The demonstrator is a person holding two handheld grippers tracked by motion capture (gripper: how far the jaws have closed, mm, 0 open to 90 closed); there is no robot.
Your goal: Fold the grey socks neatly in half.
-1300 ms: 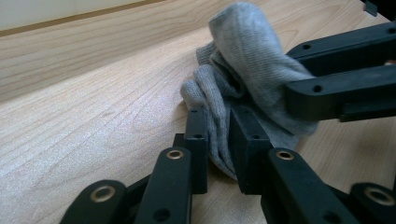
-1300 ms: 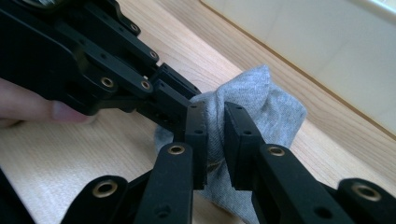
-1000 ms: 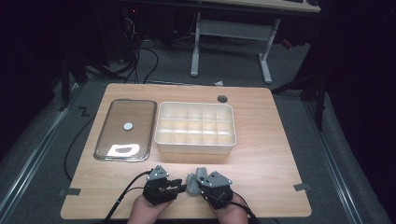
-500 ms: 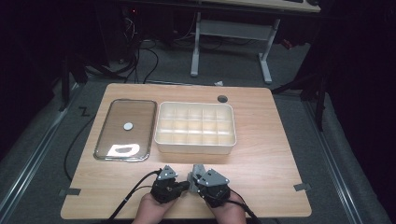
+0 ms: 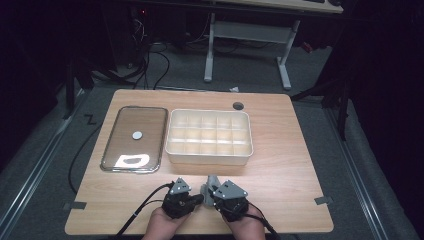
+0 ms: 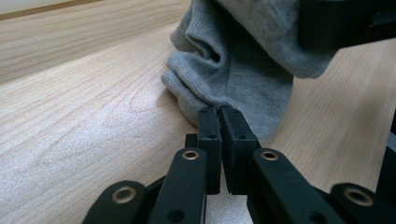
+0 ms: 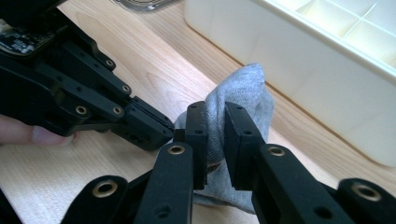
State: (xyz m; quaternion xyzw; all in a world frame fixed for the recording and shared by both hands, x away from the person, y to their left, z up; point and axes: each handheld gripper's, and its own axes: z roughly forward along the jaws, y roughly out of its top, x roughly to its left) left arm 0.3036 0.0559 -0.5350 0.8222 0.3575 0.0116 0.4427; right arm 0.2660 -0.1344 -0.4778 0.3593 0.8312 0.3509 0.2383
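A grey sock (image 6: 243, 79) lies bunched on the wooden table near its front edge. My right gripper (image 7: 215, 116) is shut on the sock (image 7: 247, 88), with cloth pinched between its pads and lifted slightly. My left gripper (image 6: 219, 116) points at the sock's lower fold. Its jaws have just been closing and now pinch the fold's edge. In the right gripper view the left gripper (image 7: 161, 130) comes in from the left and meets the cloth. From above, the left gripper (image 5: 199, 198) and the right gripper (image 5: 210, 192) stand tip to tip with the sock (image 5: 209, 182) between them.
A cream box (image 5: 209, 156) with several compartments stands just beyond the grippers. A clear lid (image 5: 150, 125) with a white disc lies to its left. A round hole (image 5: 238, 106) is in the table's far side. A desk frame stands on the floor behind.
The left gripper has edged right toward the right gripper, and the gap between the two has closed. The right gripper has kept still on the sock.
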